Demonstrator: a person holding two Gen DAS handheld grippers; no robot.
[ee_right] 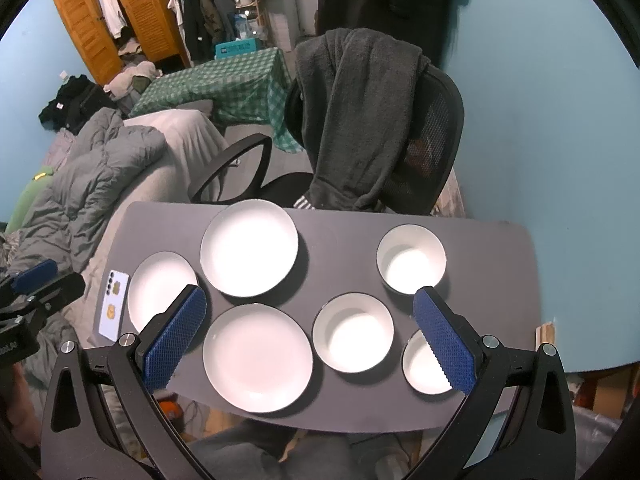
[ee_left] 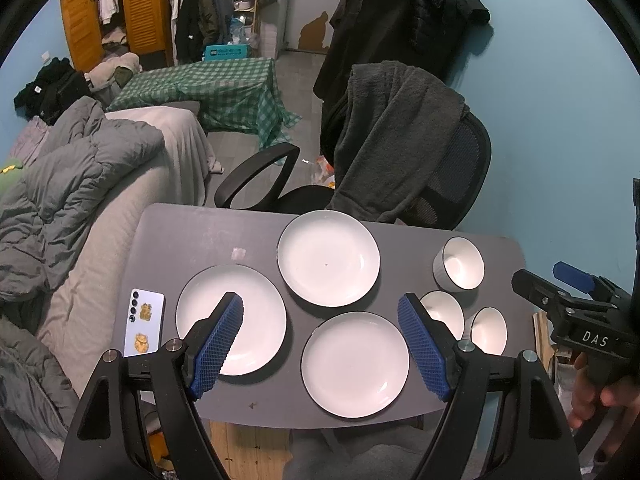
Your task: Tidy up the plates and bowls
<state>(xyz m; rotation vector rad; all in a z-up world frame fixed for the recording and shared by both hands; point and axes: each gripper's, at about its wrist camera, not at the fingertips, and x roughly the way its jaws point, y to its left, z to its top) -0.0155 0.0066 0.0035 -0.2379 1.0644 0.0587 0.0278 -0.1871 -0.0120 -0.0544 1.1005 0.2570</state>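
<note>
- Three white plates point(ee_right: 249, 248) and three white bowls point(ee_right: 353, 332) sit on the gray table point(ee_right: 492, 248). All are empty.
- Each has a thin dark rim. The plates lie on the left part, the bowls on the right, none stacked.
- A phone point(ee_left: 143, 322) lies by the table's left edge.
- The far left corner of the table is bare.
- The left gripper point(ee_left: 320, 344) and right gripper point(ee_right: 310, 340) hang above the table, fingers spread wide, holding nothing.

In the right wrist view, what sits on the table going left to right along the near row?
Phone → near plate → middle bowl → near-right bowl, partly behind the right hand-held gripper finger.
</note>
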